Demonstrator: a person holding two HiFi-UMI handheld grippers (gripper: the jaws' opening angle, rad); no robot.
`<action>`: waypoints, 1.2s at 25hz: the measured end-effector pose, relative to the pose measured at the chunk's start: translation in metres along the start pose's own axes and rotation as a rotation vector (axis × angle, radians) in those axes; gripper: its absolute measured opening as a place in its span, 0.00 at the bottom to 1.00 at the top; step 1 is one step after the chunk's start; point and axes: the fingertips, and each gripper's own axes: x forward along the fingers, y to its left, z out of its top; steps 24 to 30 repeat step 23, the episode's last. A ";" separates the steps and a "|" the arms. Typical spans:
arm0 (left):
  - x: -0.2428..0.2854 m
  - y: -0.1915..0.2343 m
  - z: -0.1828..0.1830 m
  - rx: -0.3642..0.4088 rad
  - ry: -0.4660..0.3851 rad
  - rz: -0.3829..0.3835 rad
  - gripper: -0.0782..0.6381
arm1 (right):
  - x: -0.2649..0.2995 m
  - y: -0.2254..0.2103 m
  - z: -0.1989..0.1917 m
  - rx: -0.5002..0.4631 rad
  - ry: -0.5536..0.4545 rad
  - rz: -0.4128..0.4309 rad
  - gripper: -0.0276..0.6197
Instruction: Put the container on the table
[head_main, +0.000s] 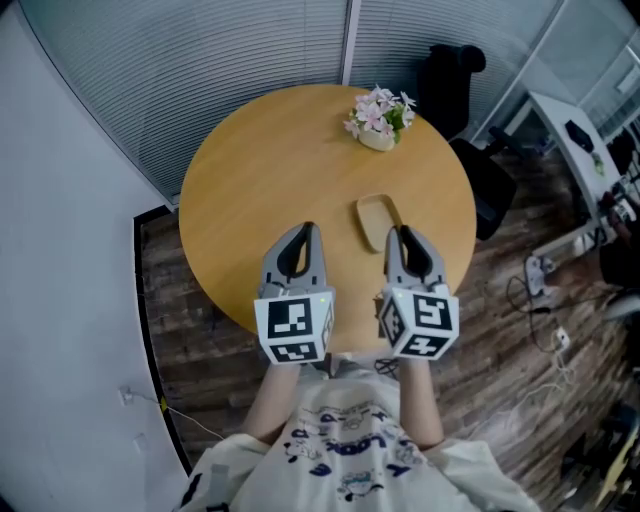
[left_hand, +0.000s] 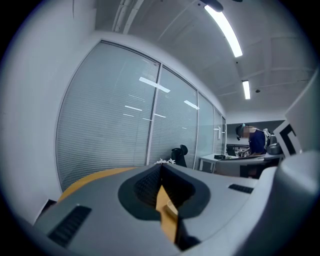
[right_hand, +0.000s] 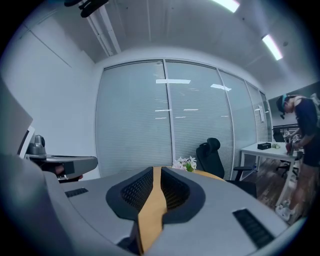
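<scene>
A shallow tan oval container (head_main: 376, 220) lies flat on the round wooden table (head_main: 260, 170), right of its middle. My left gripper (head_main: 307, 228) hovers over the table's near part, left of the container, shut with nothing in it. My right gripper (head_main: 398, 232) hangs just at the container's near right end, also shut and empty. In the left gripper view the left gripper (left_hand: 161, 167) shows its jaws meeting at the tip, with table wood and a pale bit behind them. In the right gripper view the right gripper (right_hand: 156, 169) leaves only a thin slit of wood colour.
A pot of pink and white flowers (head_main: 378, 122) stands at the table's far edge. A black office chair (head_main: 455, 80) sits behind the table, and a white desk (head_main: 570, 130) and floor cables (head_main: 540, 300) lie to the right. A person (right_hand: 302, 135) stands by that desk.
</scene>
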 end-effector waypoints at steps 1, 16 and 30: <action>-0.001 0.000 0.001 0.001 -0.002 -0.001 0.11 | -0.001 0.000 0.001 -0.001 -0.003 -0.001 0.12; -0.006 -0.006 0.008 0.010 -0.016 -0.009 0.11 | -0.008 -0.004 0.001 0.004 -0.010 -0.008 0.12; -0.002 -0.010 0.009 0.013 -0.015 -0.010 0.11 | -0.006 -0.011 0.000 0.002 -0.003 -0.009 0.12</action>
